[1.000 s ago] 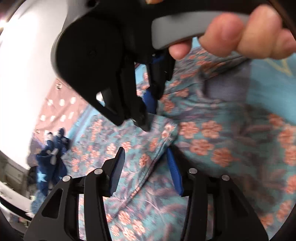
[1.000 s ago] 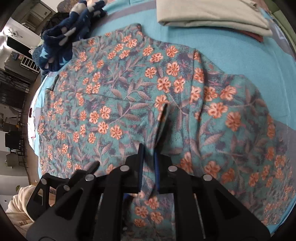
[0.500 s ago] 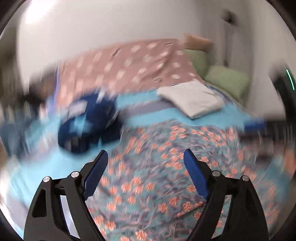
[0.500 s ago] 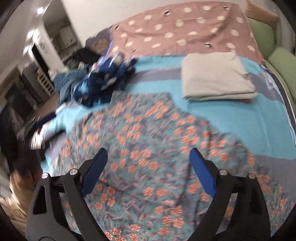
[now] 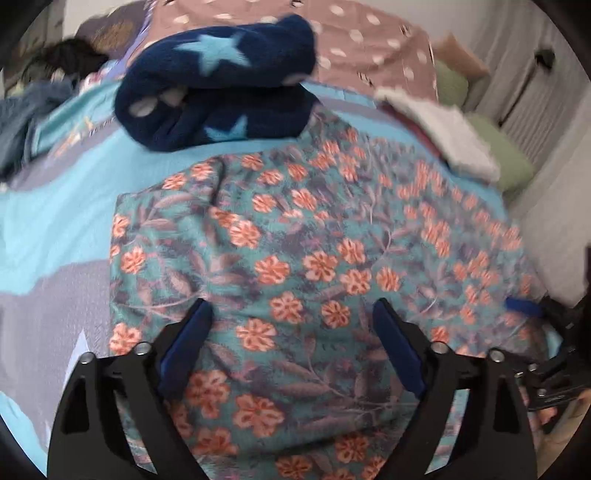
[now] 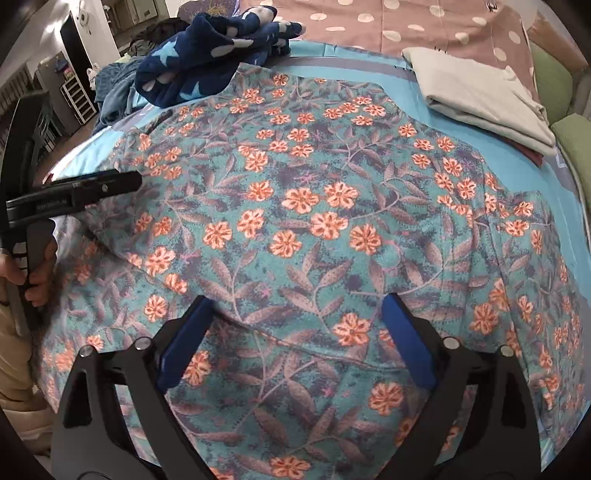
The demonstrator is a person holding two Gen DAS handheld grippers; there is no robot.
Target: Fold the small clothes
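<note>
A teal garment with orange flowers (image 5: 314,258) lies spread flat on the bed, also filling the right wrist view (image 6: 325,221). My left gripper (image 5: 291,321) is open and empty, hovering just over the garment's near left part. My right gripper (image 6: 295,317) is open and empty over the garment's near edge, where a fold line runs across. The left gripper's body shows at the left edge of the right wrist view (image 6: 74,192); part of the right gripper shows at the right edge of the left wrist view (image 5: 546,332).
A crumpled navy fleece with light stars (image 5: 221,81) (image 6: 207,48) lies beyond the garment's far left corner. A folded pale cloth (image 6: 480,88) (image 5: 443,129) sits at the far right. Green pillows (image 6: 554,85) and a dotted brown cover (image 6: 424,22) lie behind. The bedsheet (image 5: 55,206) is blue and grey.
Both grippers let go of the garment, opened and pulled back and up from it. The garment now lies flat, and the left gripper has swung to the garment's left side.
</note>
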